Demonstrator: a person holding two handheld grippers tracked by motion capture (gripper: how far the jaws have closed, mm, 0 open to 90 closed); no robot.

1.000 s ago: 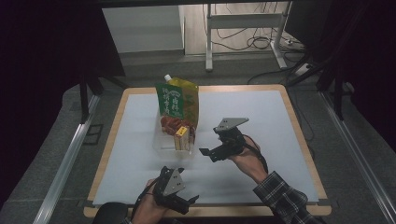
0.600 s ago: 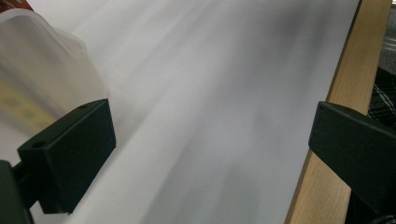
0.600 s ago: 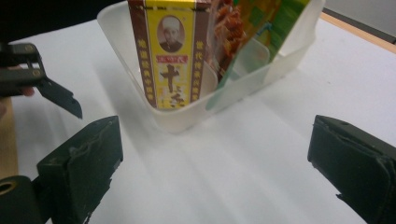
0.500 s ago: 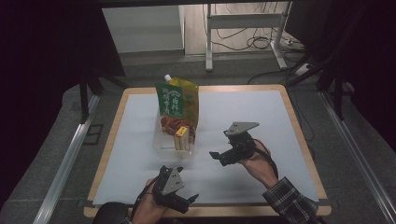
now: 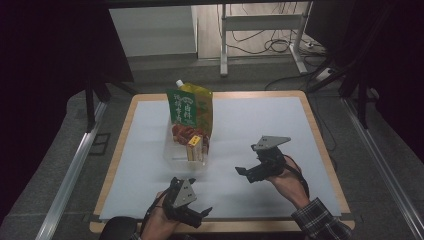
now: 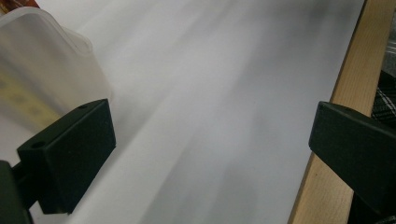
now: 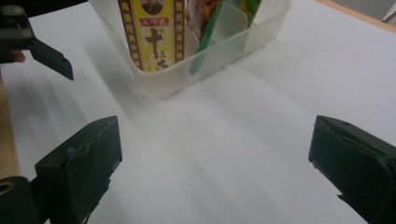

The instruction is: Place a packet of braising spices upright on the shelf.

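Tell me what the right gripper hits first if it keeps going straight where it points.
Probably the clear plastic bin: the open right gripper faces it across bare white mat, nothing between.

Clear tub (image 6: 44, 70) cut by picture's left edge, contents a yellow blur. Yellow box (image 7: 152, 32) and green pouch (image 7: 210, 35) cropped at top. Pouch print (image 5: 186, 107) too small to read.

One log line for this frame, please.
left tongs: open, near edge | right tongs: open, right of bin | bin: pouch, box inside
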